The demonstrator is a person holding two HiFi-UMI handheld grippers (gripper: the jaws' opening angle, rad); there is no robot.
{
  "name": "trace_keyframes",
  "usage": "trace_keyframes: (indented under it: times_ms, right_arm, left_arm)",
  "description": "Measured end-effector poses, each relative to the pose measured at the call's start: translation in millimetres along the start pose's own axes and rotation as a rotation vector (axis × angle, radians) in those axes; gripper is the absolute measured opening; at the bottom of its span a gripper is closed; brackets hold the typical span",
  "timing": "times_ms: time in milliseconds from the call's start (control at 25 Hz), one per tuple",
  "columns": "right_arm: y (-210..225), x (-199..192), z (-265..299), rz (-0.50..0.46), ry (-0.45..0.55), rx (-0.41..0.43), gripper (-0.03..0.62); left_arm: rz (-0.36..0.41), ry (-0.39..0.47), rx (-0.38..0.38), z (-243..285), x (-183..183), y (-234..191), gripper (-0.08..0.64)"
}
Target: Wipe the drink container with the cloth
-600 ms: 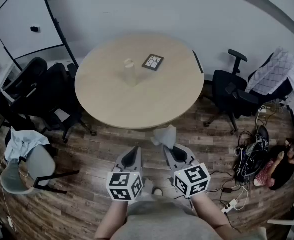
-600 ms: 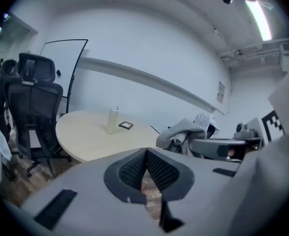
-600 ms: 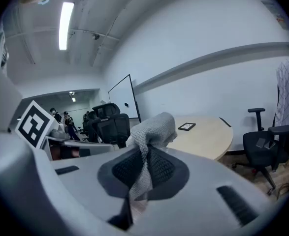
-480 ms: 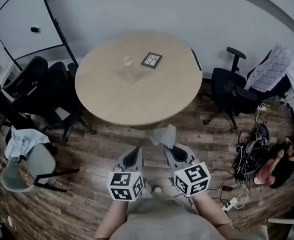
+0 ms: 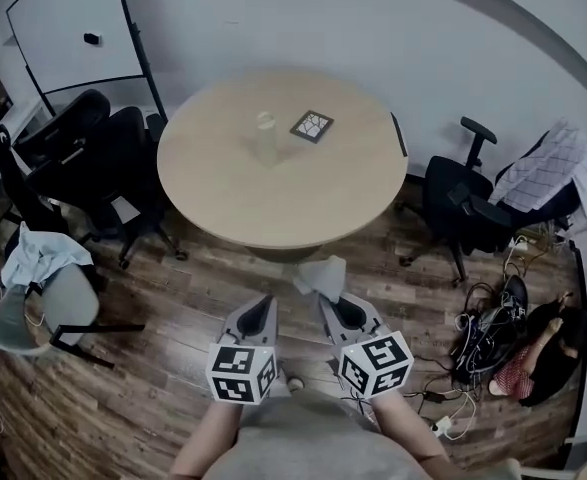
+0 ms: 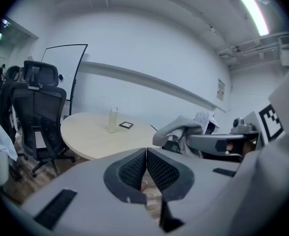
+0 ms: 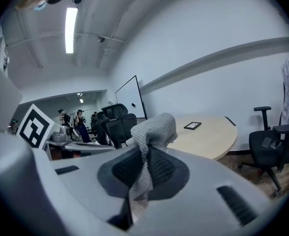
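Observation:
The drink container [image 5: 265,138], a pale tall bottle with a lid, stands upright near the middle of the round wooden table [image 5: 223,193]; in the left gripper view the bottle [image 6: 113,119] shows far ahead. My right gripper [image 5: 325,298] is shut on a grey knitted cloth [image 5: 319,277], which bunches above its jaws [image 7: 154,130]. My left gripper [image 5: 266,301] is shut with nothing between its jaws. Both grippers hang over the wooden floor, well short of the table's near edge.
A small dark framed card [image 5: 311,125] lies on the table beside the bottle. Black office chairs [image 5: 103,168] crowd the table's left, another chair [image 5: 463,203] stands at its right. A grey chair with cloth [image 5: 43,288] sits left. Cables and a seated person [image 5: 533,353] are at the right.
The head view has shifted a little, so the table and chairs sit slightly further right and lower. Both grippers keep their pose and the cloth stays held.

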State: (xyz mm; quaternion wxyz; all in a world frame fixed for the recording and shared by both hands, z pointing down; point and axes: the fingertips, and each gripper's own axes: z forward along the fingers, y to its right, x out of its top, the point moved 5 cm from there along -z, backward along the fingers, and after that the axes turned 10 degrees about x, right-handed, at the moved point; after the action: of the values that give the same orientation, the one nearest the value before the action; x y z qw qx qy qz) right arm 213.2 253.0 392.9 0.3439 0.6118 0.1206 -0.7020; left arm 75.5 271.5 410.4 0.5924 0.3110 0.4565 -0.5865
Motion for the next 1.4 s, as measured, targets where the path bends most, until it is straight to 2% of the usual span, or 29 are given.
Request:
trace_keyframes:
  times_ms: [280, 600, 1400]
  right_arm:
    - [7.7, 7.2, 24.3, 0.015, 0.003, 0.010, 0.012]
    - [31.2, 19.5, 60.0, 0.021, -0.002, 0.007, 0.012]
    - [75.2, 86.7, 206.6, -0.001, -0.003, -0.047, 0.012]
  left_arm:
    - [-0.021, 0.003, 0.029, 13.1, 11.0, -21.5, 0.003]
    - [-0.041, 0.010, 0.031, 57.1, 29.7, -46.6, 0.003]
    - [-0.043, -0.035, -0.025, 173.6, 98.5, -149.0, 0.003]
